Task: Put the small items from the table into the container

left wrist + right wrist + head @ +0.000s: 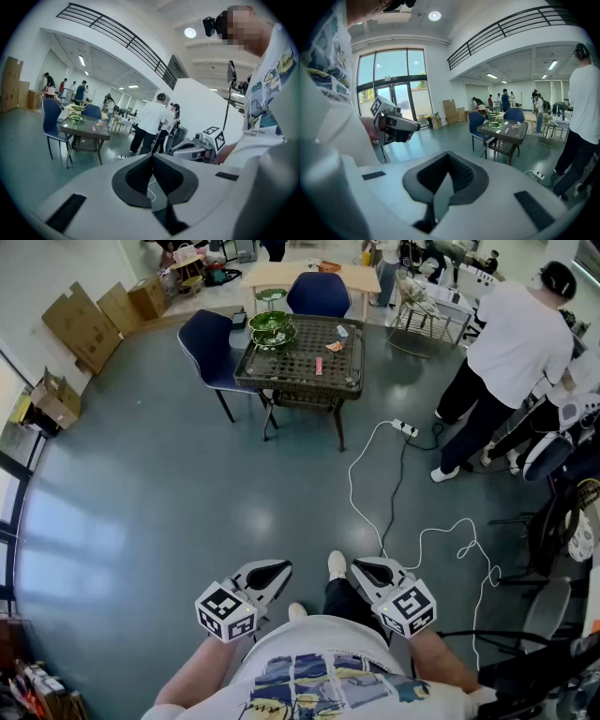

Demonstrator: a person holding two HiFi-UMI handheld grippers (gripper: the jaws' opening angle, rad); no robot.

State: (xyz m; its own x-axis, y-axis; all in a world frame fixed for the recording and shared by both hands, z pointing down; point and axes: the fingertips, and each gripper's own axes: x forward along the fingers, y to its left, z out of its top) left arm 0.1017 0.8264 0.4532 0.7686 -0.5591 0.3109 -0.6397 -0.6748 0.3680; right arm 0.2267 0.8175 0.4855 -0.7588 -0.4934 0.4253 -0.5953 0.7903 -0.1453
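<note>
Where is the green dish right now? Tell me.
In the head view, the green dish sits on the far left corner of the dark table, top centre, beside the blue chairs and left of the small items.

Large open hall, probably a lab workspace, mezzanine railing (501, 30), cardboard boxes (84, 320), floor power strip (405, 428)

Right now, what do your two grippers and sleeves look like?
Both the left gripper and the right gripper have light grey shells with black textured fingers, tapering to a point. Each carries a white cube of black square markers. The person wears a white short-sleeved T-shirt with a blue-and-yellow print.
</note>
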